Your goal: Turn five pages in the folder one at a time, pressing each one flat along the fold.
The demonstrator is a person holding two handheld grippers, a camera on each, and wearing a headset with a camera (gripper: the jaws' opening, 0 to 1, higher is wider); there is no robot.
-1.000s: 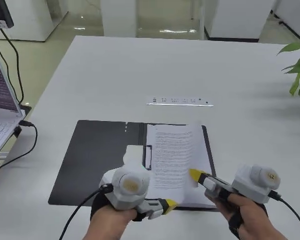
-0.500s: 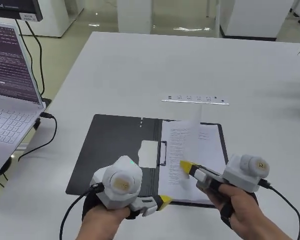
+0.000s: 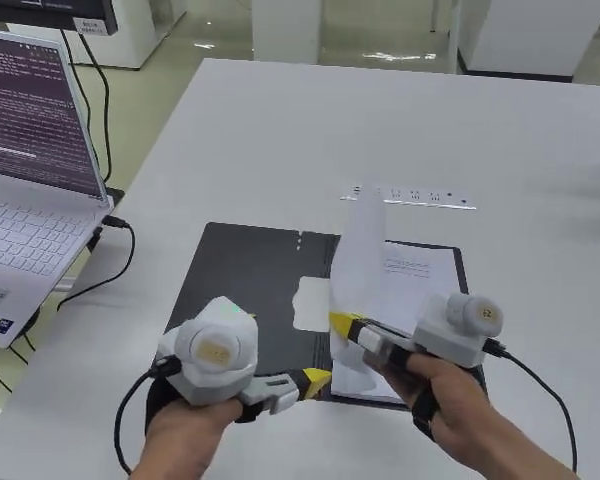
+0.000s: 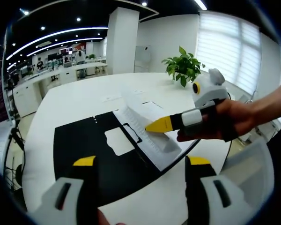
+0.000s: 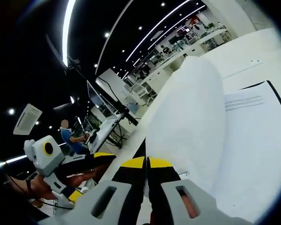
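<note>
A big white table [image 3: 280, 130] takes most of the room in front of the person. At its left edge stands an open laptop [image 3: 30, 180]; the screen shows lines of pale text on purple, too small to read, and the stickers on its near corner I cannot read either.

A black folder [image 3: 250, 290] lies open at the near middle of the table, with a blank white label [image 3: 312, 303] on the left inside cover. One page [image 3: 358, 260] stands up from the stack on the right side – the print on the sheets is too fine to read. Just beyond the folder is a socket strip [image 3: 410, 196].

The right gripper [image 3: 340, 322] has its yellow tips pressed together on the near edge of the raised page. The left gripper [image 3: 315, 380] hovers at the near edge of the folder – its jaws are apart, with nothing between them.
</note>
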